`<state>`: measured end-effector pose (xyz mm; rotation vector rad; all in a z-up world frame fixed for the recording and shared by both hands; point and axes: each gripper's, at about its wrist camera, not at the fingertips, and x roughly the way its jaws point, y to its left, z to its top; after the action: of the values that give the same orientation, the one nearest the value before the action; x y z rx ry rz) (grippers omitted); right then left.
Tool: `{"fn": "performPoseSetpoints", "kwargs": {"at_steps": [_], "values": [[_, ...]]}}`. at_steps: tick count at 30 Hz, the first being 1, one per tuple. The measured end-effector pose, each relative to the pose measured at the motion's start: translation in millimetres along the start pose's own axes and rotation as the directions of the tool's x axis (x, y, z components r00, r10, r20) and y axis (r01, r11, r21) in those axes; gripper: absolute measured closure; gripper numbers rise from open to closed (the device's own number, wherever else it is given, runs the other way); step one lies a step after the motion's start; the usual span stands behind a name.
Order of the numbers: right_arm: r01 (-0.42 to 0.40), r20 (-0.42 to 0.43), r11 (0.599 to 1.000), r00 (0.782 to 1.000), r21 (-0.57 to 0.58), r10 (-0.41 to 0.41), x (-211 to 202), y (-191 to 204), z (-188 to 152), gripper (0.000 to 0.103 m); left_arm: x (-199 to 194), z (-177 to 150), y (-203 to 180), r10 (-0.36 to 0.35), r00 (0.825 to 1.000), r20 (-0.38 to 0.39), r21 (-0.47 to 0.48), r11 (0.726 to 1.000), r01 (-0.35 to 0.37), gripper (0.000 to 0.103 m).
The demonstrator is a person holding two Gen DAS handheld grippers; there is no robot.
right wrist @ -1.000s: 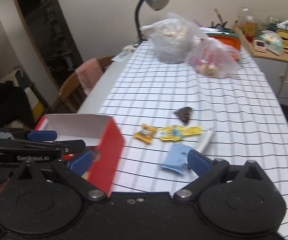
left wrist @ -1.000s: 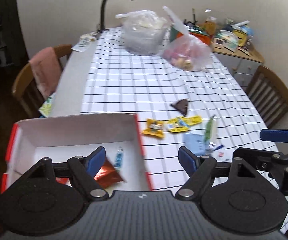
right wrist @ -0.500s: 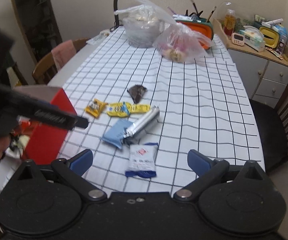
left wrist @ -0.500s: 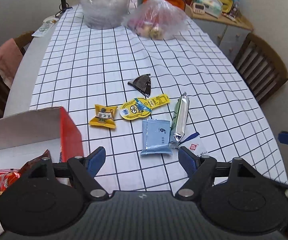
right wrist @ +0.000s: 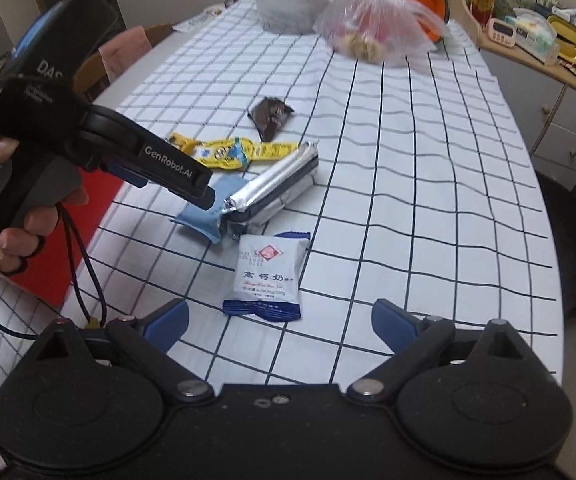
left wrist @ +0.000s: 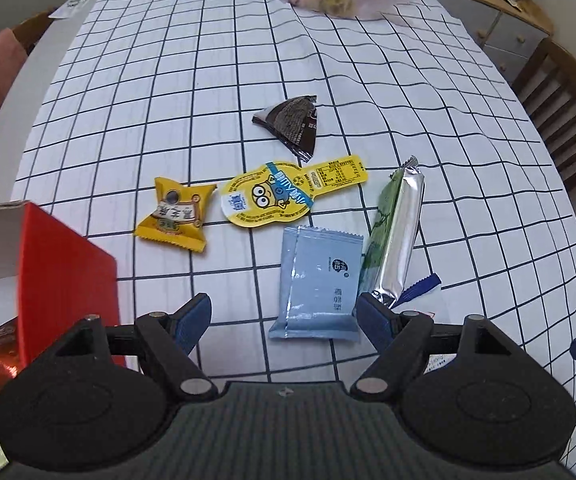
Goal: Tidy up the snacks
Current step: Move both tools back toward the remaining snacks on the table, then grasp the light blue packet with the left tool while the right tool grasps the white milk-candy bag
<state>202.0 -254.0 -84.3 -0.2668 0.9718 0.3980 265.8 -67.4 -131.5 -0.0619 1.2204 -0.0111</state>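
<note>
left gripper (left wrist: 283,314) wide open, empty | we're nearest pale-blue packet (left wrist: 320,284), lower centre, long axis pointing away | right gripper (right wrist: 279,322) open, empty

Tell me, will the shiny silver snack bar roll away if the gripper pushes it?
Probably not. The silver snack bar looks flat-sided rather than round, so it would likely slide on the checked tablecloth. Its foil looks smooth, so it may slip between the fingers. One end rests on the light blue packet, so pushing it could drag that along.

Bare checked cloth (right wrist: 428,200) right of snack cluster (left wrist: 320,240) — red box (left wrist: 63,264) crowding the left
</note>
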Motion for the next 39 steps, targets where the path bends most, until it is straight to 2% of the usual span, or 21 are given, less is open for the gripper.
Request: {"fn": "performPoseSetpoints", "kwargs": {"at_steps": [11,19,27,30,33,37,39], "values": [[0.039,-0.065,0.998,0.997,-0.049,-0.042,46.6,7.5,11.5,0.013,30.9,5.1,-10.3,0.006,0.999,-0.04,0.029,1.0,-0.005,0.024],[0.083,-0.077,0.992,0.993,-0.096,-0.09,73.5,22.7,22.0,0.018,40.6,10.0,-11.9,0.006,0.999,-0.044,0.03,1.0,-0.004,0.024],[0.113,-0.098,0.987,0.987,-0.116,-0.125,89.4,29.8,30.6,0.03,50.7,13.1,-12.3,0.021,0.998,-0.065,0.046,0.999,-0.018,0.025],[0.122,-0.114,0.987,0.984,-0.106,-0.134,94.1,27.7,32.2,0.038,52.9,11.9,-13.8,0.041,0.997,-0.066,0.067,0.997,-0.036,0.027],[0.111,-0.126,0.989,0.984,-0.096,-0.122,95.5,26.4,32.2,0.047,51.3,12.4,-14.5,0.039,0.997,-0.063,0.068,0.997,-0.035,0.034],[0.099,-0.134,0.991,0.985,-0.094,-0.111,95.5,27.5,33.9,0.057,50.8,12.4,-15.6,0.04,0.997,-0.063,0.069,0.997,-0.035,0.051],[0.101,-0.135,0.991,0.984,-0.09,-0.113,94.5,27.7,33.1,0.058,48.4,11.2,-16.1,0.037,0.997,-0.065,0.072,0.997,-0.032,0.055]]}}
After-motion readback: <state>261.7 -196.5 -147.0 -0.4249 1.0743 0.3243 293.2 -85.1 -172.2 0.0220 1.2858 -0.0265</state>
